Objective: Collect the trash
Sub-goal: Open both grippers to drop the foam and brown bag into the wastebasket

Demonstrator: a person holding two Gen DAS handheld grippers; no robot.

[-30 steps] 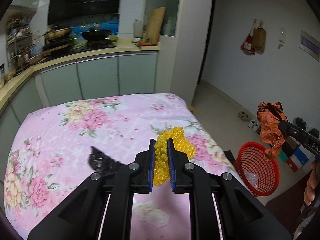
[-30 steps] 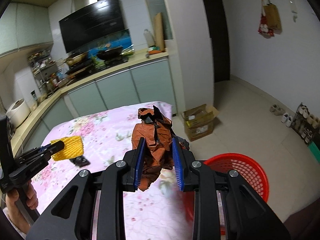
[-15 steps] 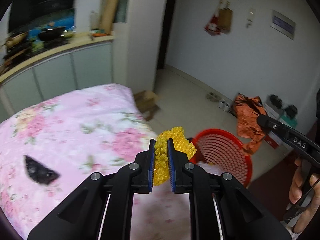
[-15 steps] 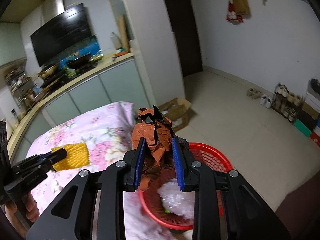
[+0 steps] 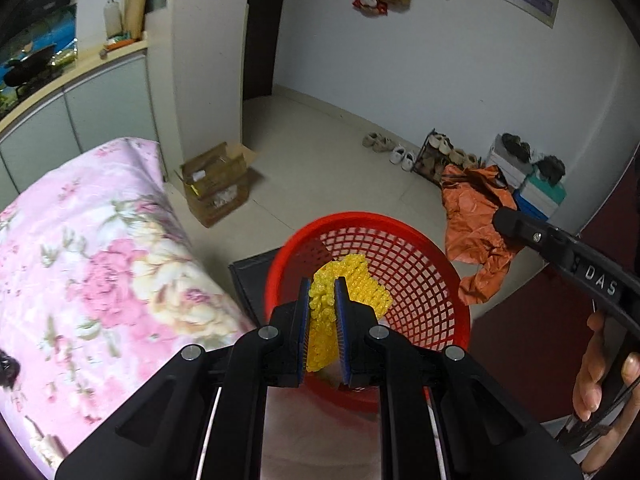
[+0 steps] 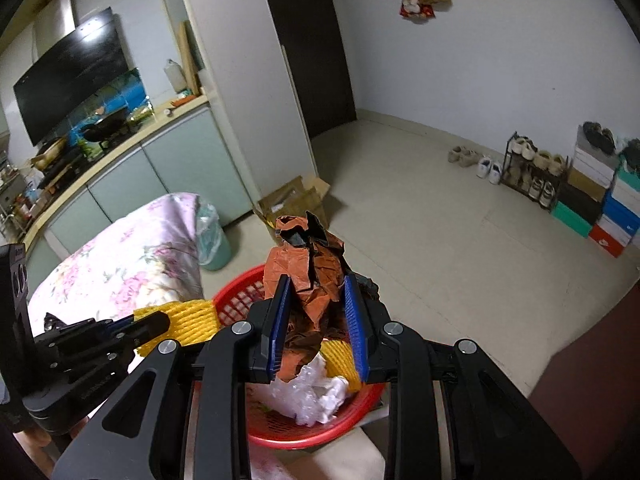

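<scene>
My left gripper (image 5: 322, 285) is shut on a yellow foam net (image 5: 352, 288) and holds it over the red mesh basket (image 5: 424, 256). My right gripper (image 6: 316, 292) is shut on crumpled orange paper (image 6: 308, 268) above the same basket (image 6: 240, 296), which holds clear plastic wrap (image 6: 312, 392) and another yellow piece (image 6: 340, 360). The orange paper (image 5: 476, 216) and the right gripper's body show at the right of the left wrist view. The left gripper (image 6: 160, 322) with the foam net (image 6: 188, 320) shows at the left of the right wrist view.
A table with a pink floral cloth (image 5: 80, 264) is to the left, with a black scrap (image 5: 8, 368) on it. A cardboard box (image 5: 216, 188) lies on the floor. Shoes, a shoe rack (image 6: 532, 172) and stacked boxes line the far wall. A green bin (image 6: 212, 236) stands by the table.
Both grippers have swung right from the table to above the red basket, still holding the yellow foam net and the orange paper.
</scene>
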